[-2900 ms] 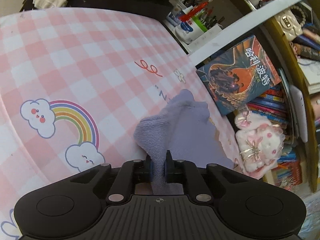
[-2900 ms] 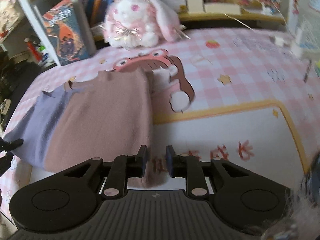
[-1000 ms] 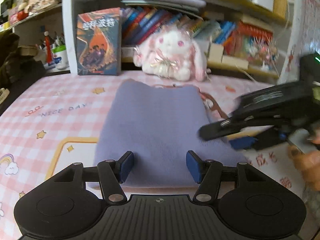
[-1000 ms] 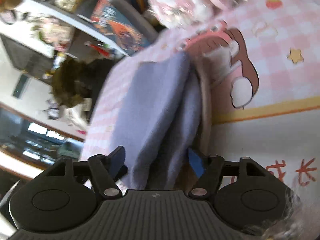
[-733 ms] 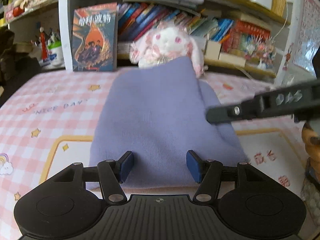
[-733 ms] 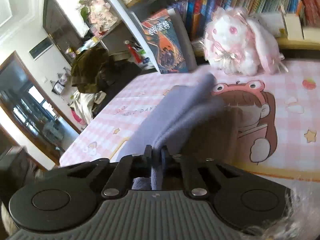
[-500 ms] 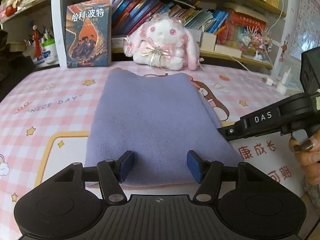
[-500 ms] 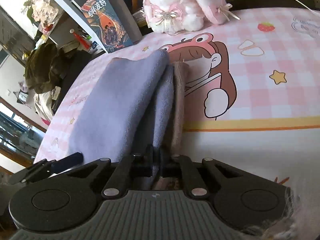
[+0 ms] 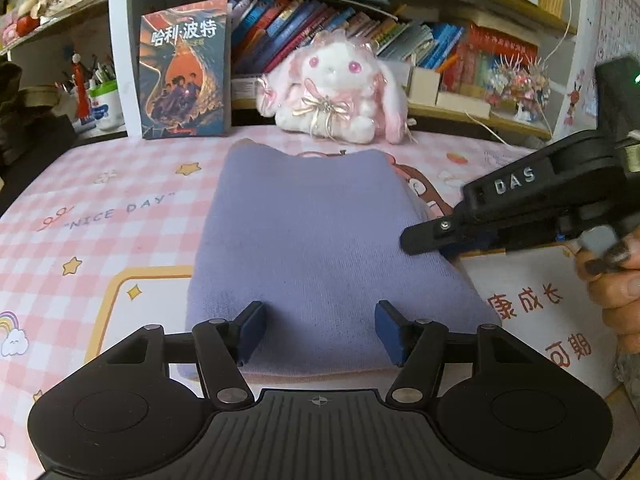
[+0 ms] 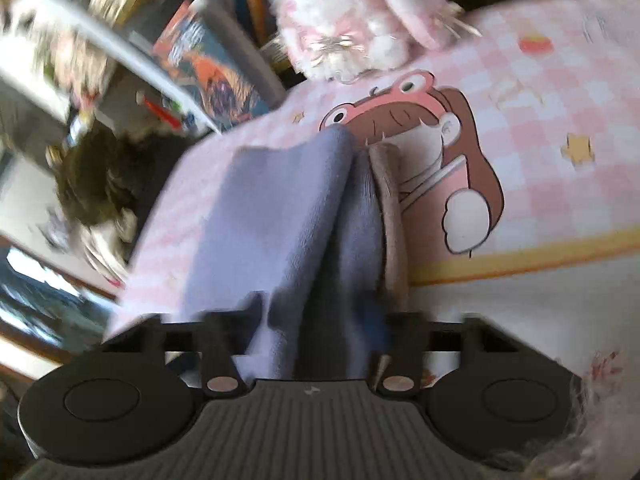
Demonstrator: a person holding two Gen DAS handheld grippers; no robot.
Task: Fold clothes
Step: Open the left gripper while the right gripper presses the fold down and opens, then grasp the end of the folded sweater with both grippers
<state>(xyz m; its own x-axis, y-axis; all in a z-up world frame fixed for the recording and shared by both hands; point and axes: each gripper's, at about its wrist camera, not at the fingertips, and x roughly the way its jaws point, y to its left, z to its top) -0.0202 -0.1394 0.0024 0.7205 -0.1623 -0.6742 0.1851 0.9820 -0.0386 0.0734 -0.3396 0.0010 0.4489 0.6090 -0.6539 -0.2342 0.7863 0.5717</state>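
A folded lavender garment (image 9: 312,240) lies flat on the pink checked mat (image 9: 100,208), with a pinkish-brown layer (image 10: 394,216) showing along its right edge. My left gripper (image 9: 320,332) hangs open over the garment's near edge, nothing pinched between its blue pads. My right gripper (image 9: 416,240) reaches in from the right at the garment's right edge, held by a person's hand (image 9: 616,280). In the blurred right wrist view the right gripper (image 10: 320,320) has its jaws opening, with the garment's (image 10: 280,208) folded layers lying loose between them.
A white and pink plush rabbit (image 9: 332,92) and an upright book (image 9: 184,68) stand at the mat's far edge, in front of a crowded bookshelf (image 9: 440,48). A cup of pens (image 9: 104,104) is at the far left. Dark clothing (image 10: 96,184) is piled beyond the mat's left side.
The right gripper was shut on the garment's right edge, lifted it and set it down; its jaws have now spread apart and the wrist has rolled. The left gripper stayed open and still.
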